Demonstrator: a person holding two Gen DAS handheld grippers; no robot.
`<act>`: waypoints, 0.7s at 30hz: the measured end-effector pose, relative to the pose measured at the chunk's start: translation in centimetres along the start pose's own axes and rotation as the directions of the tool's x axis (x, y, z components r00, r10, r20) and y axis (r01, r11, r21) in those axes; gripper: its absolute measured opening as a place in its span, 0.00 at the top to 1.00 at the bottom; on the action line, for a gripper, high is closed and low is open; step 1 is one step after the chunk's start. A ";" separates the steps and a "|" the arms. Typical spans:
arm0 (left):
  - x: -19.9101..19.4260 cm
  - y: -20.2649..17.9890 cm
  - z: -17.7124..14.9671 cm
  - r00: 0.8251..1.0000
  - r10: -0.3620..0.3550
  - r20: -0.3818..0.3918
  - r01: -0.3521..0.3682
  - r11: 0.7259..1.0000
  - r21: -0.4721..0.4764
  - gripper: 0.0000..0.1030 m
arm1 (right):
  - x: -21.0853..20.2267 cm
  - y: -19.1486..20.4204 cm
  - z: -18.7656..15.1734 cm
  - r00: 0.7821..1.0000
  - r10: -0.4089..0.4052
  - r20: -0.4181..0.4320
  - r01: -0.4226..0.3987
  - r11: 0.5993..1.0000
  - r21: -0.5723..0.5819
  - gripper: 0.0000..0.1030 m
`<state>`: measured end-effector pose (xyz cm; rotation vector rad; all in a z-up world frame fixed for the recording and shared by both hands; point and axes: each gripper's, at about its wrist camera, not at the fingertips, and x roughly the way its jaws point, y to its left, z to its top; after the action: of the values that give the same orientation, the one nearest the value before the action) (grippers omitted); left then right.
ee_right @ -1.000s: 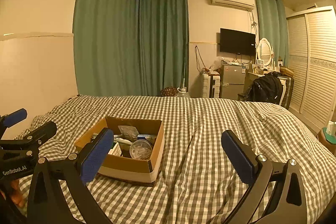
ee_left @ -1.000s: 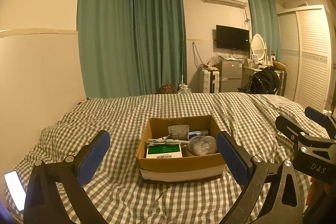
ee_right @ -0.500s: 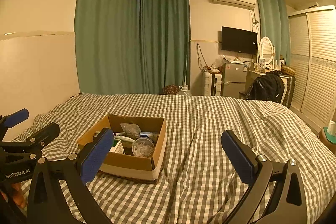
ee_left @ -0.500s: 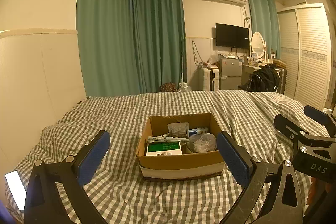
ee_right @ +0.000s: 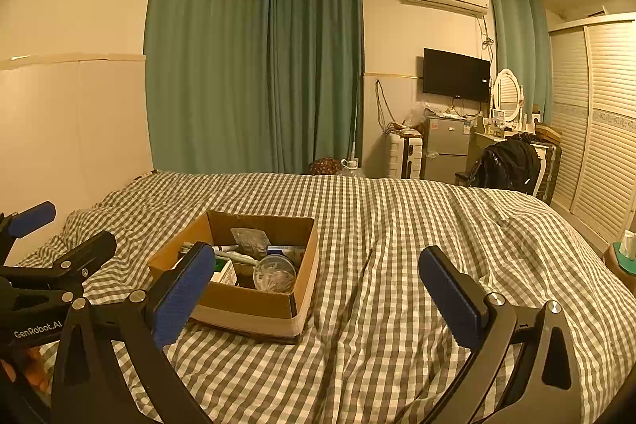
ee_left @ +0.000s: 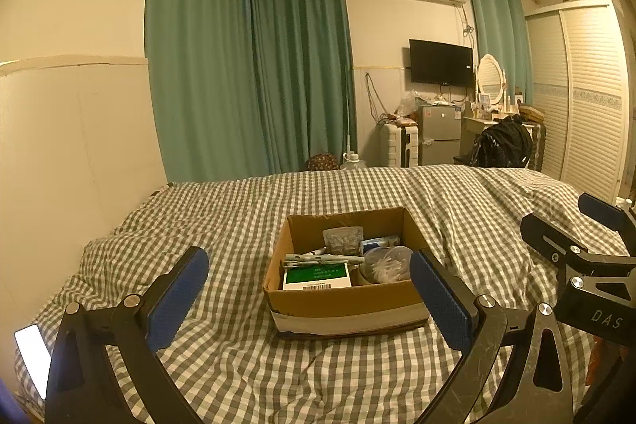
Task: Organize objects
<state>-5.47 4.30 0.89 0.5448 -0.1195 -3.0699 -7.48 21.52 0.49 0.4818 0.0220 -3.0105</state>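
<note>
1. One cardboard box (ee_left: 345, 299) sits on the checked bedspread (ee_left: 238, 209), near the middle of the bed and on its near half, with its top open.
2. Inside it I count a green-and-white carton (ee_left: 317, 276) at the near left, a round clear tub (ee_left: 387, 263) at the near right, a grey blister pack (ee_left: 342, 239) leaning on the far wall, and some tubes lying across the middle whose number I cannot make out.
3. No loose item lies on the bedspread around the box, so everything already sits gathered in it; that fits a finished tidy as well as a box waiting to be sorted out.
4. Straight ahead of the left gripper (ee_left: 308, 295) lies the box, its long side running left to right across the jaws, which stand wide apart and hold nothing.
5. Off to the box's right hangs the right gripper (ee_right: 316, 291), equally spread and empty, so the box lies ahead and to its left; the left one is the nearer and squarer to it.
6. Farther out I see two grippers in all, one lit phone (ee_left: 33, 358) at the bed's near left edge, green curtains (ee_left: 254, 66), and one television (ee_left: 441, 63) on the far wall.
</note>
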 end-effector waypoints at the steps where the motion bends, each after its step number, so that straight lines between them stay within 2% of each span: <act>1: 0.0 0.1 0.0 1.000 -0.001 -0.001 0.001 1.000 -0.003 0.00 | 0.0 0.0 0.0 1.000 0.001 -0.001 -0.001 1.000 0.001 0.00; 21: -0.1 -0.1 -0.2 1.000 -0.008 -0.005 0.008 1.000 0.006 0.00 | 0.3 0.4 -0.3 1.000 0.005 -0.013 -0.005 1.000 0.002 0.00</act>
<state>-5.28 4.34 0.69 0.5548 -0.1266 -3.0762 -7.60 21.11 0.12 0.5004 0.0189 -3.0025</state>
